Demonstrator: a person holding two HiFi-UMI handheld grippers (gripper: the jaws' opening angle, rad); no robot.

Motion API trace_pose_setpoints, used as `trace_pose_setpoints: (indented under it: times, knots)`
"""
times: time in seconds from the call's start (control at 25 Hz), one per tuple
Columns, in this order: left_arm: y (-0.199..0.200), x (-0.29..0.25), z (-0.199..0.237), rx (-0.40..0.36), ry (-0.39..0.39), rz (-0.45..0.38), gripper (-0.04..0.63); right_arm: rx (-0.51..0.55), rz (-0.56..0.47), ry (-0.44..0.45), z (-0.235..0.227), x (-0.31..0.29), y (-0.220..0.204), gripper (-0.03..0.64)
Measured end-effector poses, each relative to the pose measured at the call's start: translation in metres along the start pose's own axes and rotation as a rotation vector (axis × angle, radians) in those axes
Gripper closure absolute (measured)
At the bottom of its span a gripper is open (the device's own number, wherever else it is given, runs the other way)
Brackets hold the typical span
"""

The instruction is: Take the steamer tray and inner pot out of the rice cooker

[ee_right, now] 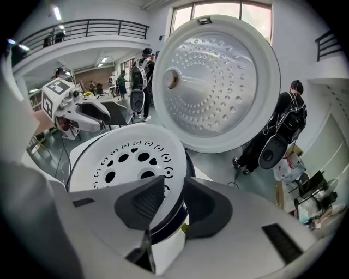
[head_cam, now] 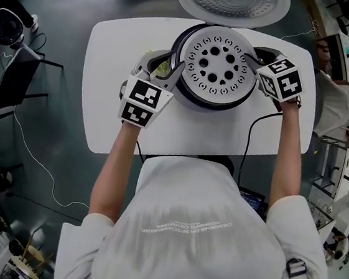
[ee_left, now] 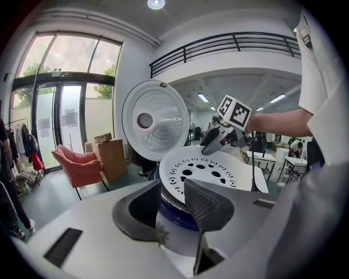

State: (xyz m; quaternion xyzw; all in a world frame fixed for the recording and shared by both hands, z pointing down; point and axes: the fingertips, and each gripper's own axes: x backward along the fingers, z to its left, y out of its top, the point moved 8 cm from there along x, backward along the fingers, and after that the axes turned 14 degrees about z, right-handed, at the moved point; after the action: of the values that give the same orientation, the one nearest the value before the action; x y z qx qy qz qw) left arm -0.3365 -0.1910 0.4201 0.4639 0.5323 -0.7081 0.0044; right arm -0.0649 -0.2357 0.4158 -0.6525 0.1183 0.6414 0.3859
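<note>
Head view puts the steamer tray (head_cam: 221, 65) squarely between left tool (head_cam: 171, 77) and right tool (head_cam: 253, 57), jaws apart astride opposite rims.

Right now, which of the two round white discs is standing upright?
The open lid, dimpled and tipped up at the back. The steamer tray, pierced with holes, lies face up.

Both arms reach forward, one gripper on each side of the steamer tray (head_cam: 217, 62).
Left gripper (head_cam: 169, 74) sits at the tray's 8 o'clock, jaws well apart astride the rim with a gap showing. Right gripper (head_cam: 253, 56) is at 3 o'clock, jaws narrower, one above the rim and one outside it. Forearms (head_cam: 288, 155) bare, nearly straight.
</note>
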Motion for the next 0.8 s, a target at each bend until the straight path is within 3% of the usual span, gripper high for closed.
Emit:
trace_pose_setpoints:
  times: [0.12, 0.32, 0.52, 0.8]
  knots:
    - [0.002, -0.001, -0.003, -0.007, -0.002, -0.001, 0.451, -0.080, -0.052, 0.060, -0.003, 0.005, -0.004, 0.500]
    - [-0.001, 0.004, -0.006, -0.018, -0.009, -0.009, 0.453, -0.345, -0.246, 0.199, -0.013, 0.032, -0.009, 0.533]
    - [0.023, -0.003, -0.030, -0.047, -0.031, -0.030, 0.456, -0.504, -0.390, 0.244, -0.039, 0.068, -0.041, 0.560]
    - [0.047, -0.017, -0.066, -0.101, -0.074, -0.038, 0.459, -0.667, -0.459, 0.269, -0.049, 0.084, -0.113, 0.560]
